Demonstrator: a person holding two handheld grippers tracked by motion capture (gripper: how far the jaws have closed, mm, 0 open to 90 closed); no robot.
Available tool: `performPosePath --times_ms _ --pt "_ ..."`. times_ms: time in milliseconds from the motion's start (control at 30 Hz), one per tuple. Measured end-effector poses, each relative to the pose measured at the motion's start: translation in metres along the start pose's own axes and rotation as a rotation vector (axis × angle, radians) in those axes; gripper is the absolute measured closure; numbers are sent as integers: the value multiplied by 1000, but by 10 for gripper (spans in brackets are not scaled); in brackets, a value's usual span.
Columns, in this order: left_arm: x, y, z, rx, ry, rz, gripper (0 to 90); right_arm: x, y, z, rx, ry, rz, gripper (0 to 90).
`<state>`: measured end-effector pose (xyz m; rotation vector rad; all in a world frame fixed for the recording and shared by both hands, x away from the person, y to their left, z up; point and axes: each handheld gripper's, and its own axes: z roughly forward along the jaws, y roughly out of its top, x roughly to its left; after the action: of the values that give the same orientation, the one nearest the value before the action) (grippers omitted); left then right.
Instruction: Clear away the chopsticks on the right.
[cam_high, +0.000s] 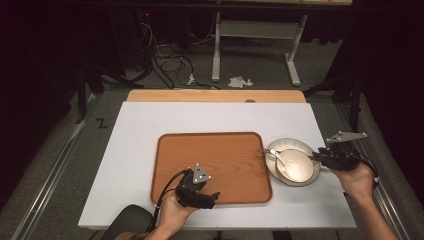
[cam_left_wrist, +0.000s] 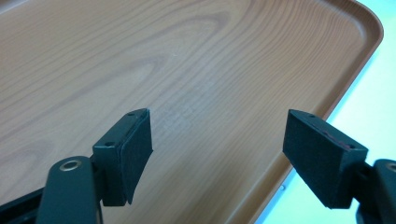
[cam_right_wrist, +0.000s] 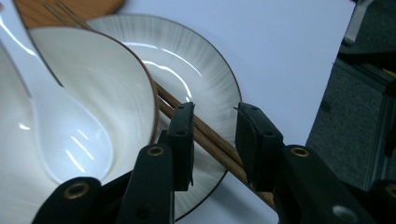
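The white table (cam_high: 140, 150) carries a wooden tray (cam_high: 220, 155) at its centre, and the plate (cam_high: 305, 148) sits just off the tray's 3 o'clock edge, on bare table. On the plate rests a bowl (cam_high: 295, 165) with a white spoon (cam_high: 280, 159) in it, and a pair of chopsticks (cam_right_wrist: 205, 135) lies across the plate's rim beside the bowl. In the right gripper view the chopsticks' long axis runs from about 10 o'clock to 4 o'clock, passing straight through the gap of the right gripper (cam_right_wrist: 214, 140); its jaws stand part-closed on either side of the sticks, with a sliver of space showing on each side, so they bracket the pair without yet pinching it, and I judge that closing squarely across that axis is what the pick-up turns on. The bowl's wall is just beside the near jaw at 9 o'clock, which leaves little room that way; toward 3 o'clock lies open table, then its edge. In the high view the right gripper comes at the plate from 3 o'clock and is plainly the nearer hand. The left gripper (cam_high: 197, 187) hovers over the tray's 6 o'clock edge, well apart from the plate, its jaws spread wide over bare wood with nothing between them (cam_left_wrist: 217, 154).
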<state>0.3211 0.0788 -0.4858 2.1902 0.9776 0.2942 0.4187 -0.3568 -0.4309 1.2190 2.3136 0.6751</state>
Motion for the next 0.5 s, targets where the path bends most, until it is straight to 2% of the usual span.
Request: performPosePath --times_ms 133,233,500 --pt "0 0 1 1 -2 -1 242 -3 -1 9 30 -2 -3 691" --pt "0 0 1 0 -1 -2 242 -7 -2 16 48 -7 12 695" --pt "0 0 2 5 -3 -1 242 -11 0 24 71 3 17 695"
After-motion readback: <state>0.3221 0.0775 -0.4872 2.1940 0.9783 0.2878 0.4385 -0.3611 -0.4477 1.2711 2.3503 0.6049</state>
